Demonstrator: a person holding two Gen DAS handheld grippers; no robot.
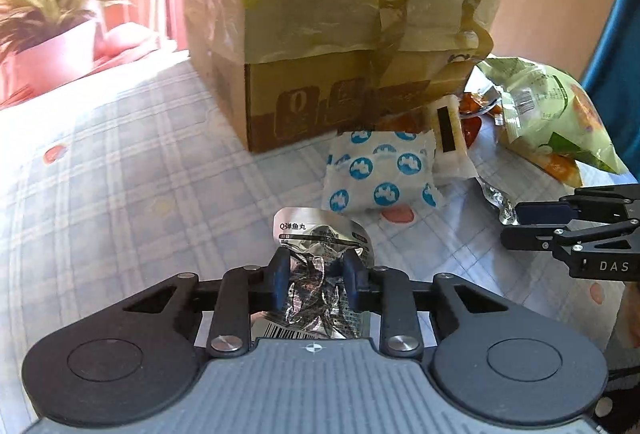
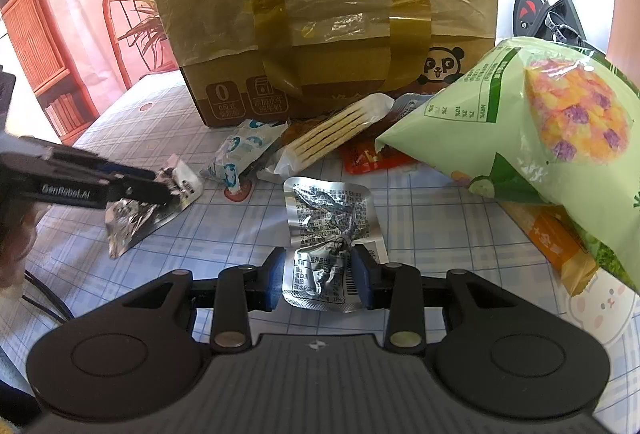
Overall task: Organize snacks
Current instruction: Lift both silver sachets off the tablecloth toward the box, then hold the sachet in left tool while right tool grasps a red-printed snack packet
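Observation:
My left gripper (image 1: pixel 316 274) is shut on a silver foil fish-ball packet (image 1: pixel 320 246), held just above the checked tablecloth; it shows in the right wrist view too (image 2: pixel 144 201). My right gripper (image 2: pixel 318 274) is shut on a second silver foil packet (image 2: pixel 330 222), which rests on the cloth; its fingers (image 1: pixel 540 213) and the packet's end (image 1: pixel 498 197) show at the right of the left wrist view. Behind stand a cardboard box (image 1: pixel 340 33) (image 2: pixel 320 13) with a plastic bag liner, a blue-dotted white pack (image 1: pixel 380 169) and a cracker pack (image 2: pixel 332 137).
A big green chip bag (image 2: pixel 520 121) (image 1: pixel 552 113) lies at the right over orange packets (image 2: pixel 556 238). A red packet (image 2: pixel 368 157) lies by the box. A potted plant (image 1: pixel 52 33) stands far left. An exercise bike (image 2: pixel 548 9) stands behind.

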